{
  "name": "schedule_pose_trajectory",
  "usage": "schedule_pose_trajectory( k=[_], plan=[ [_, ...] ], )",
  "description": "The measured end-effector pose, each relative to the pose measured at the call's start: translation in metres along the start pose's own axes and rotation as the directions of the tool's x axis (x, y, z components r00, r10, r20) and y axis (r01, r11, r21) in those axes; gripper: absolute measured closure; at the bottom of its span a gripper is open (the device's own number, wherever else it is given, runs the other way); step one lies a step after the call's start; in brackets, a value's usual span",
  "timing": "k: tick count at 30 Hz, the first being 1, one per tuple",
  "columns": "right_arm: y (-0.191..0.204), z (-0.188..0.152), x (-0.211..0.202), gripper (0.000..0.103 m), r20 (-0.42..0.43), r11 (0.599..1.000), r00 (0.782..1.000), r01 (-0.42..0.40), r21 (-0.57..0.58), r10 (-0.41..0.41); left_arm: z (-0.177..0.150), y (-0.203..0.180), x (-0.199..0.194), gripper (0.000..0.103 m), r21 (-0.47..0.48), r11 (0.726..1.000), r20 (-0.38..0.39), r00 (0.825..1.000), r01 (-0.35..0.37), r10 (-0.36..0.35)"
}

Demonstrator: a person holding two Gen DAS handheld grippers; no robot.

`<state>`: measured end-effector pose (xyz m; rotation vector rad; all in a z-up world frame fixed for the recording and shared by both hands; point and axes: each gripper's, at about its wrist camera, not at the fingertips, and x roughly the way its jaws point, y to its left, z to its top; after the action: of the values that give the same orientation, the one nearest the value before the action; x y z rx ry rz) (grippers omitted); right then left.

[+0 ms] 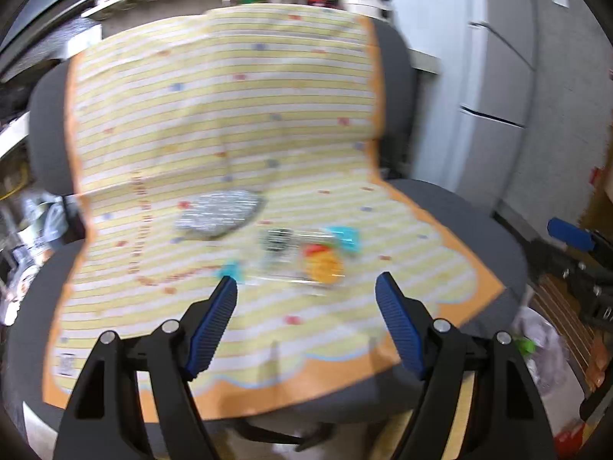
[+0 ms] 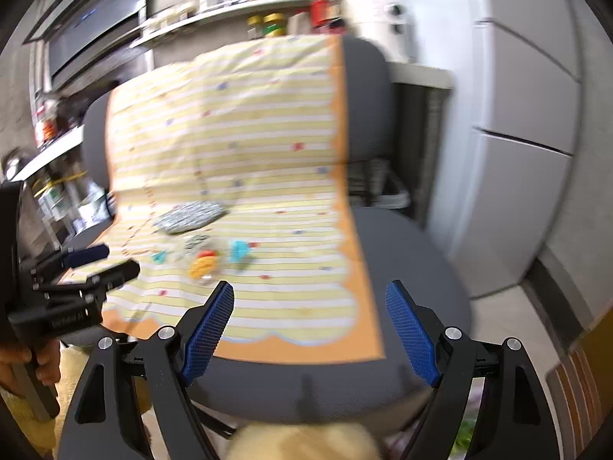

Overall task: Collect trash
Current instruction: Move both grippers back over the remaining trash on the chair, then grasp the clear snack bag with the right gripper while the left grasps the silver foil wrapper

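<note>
A: Left wrist view: status?
B: Approach step. The left gripper (image 1: 304, 287) is released and empty. The wrapper (image 1: 302, 255) lies at frame centre on the mat (image 1: 230, 96), foil (image 1: 220, 214) just above and to its left.
A: Next move?
B: Probably straddle the wrapper, then clench.
A: Right wrist view?
B: The right gripper (image 2: 309, 297) is released and empty; wrapper (image 2: 205, 258) lies left of centre. Print is too blurred to read.

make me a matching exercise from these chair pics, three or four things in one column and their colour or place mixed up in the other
Things:
1. crumpled foil
2. clear wrapper
3. chair
4. left tool

Descriptions:
A. grey, under the striped sheet
B. open, empty, blue pads
C. silver, near the seat's back
D. see-through, with orange, red and teal print

Pairs: 1-C, 2-D, 3-A, 4-B
</note>
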<state>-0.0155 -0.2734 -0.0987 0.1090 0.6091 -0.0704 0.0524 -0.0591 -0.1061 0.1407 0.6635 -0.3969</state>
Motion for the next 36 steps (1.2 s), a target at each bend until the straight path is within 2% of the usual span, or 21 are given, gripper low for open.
schedule_pose_trajectory(
  k=[5,10,15,19,26,30,31,32,33,34,36],
  plan=[
    [0.034,0.005,0.041,0.023,-0.051,0.996,0.996,-0.080,-0.036,0.078,-0.001,0.038,0.006,0.030,-0.031,0.996,-0.003,0.997,-0.081,0.081],
    [0.062,0.003,0.077,0.027,-0.100,0.986,0.984,-0.154,-0.065,0.147,-0.010,0.059,0.021,0.030,-0.079,0.992,-0.036,0.995,-0.099,0.096],
    [0.070,0.000,0.115,0.033,-0.181,0.977,0.961,-0.212,-0.004,0.208,-0.022,0.076,0.030,0.030,-0.106,0.988,-0.068,0.992,-0.108,0.101],
    [0.067,-0.001,0.141,0.042,-0.228,0.968,0.941,-0.243,0.062,0.251,-0.024,0.084,0.035,0.030,-0.112,0.987,-0.077,0.992,-0.112,0.104],
    [0.074,0.004,0.165,0.041,-0.246,0.942,0.910,-0.316,0.108,0.334,-0.024,0.093,0.041,0.030,-0.118,0.986,-0.084,0.991,-0.117,0.107],
    [0.080,0.013,0.176,0.042,-0.221,0.937,0.912,-0.317,0.148,0.344,-0.025,0.100,0.044,0.030,-0.121,0.984,-0.097,0.988,-0.130,0.118],
    [0.081,0.016,0.175,0.047,-0.206,0.937,0.917,-0.314,0.155,0.341,-0.025,0.101,0.044,0.030,-0.123,0.983,-0.100,0.987,-0.136,0.124],
    [0.081,0.019,0.174,0.068,-0.196,0.938,0.921,-0.308,0.158,0.336,-0.024,0.102,0.043,0.030,-0.125,0.982,-0.102,0.987,-0.139,0.127],
    [0.082,0.021,0.172,0.079,-0.185,0.941,0.927,-0.301,0.159,0.327,-0.023,0.104,0.042,0.030,-0.127,0.981,-0.103,0.986,-0.145,0.132],
    [0.083,0.024,0.168,0.082,-0.172,0.944,0.933,-0.291,0.153,0.316,-0.022,0.105,0.041,0.030,-0.127,0.980,-0.103,0.985,-0.151,0.138],
    [0.088,0.031,0.151,0.088,-0.123,0.966,0.959,-0.249,0.070,0.256,-0.017,0.108,0.039,0.030,-0.124,0.979,-0.101,0.983,-0.163,0.151]
  ],
)
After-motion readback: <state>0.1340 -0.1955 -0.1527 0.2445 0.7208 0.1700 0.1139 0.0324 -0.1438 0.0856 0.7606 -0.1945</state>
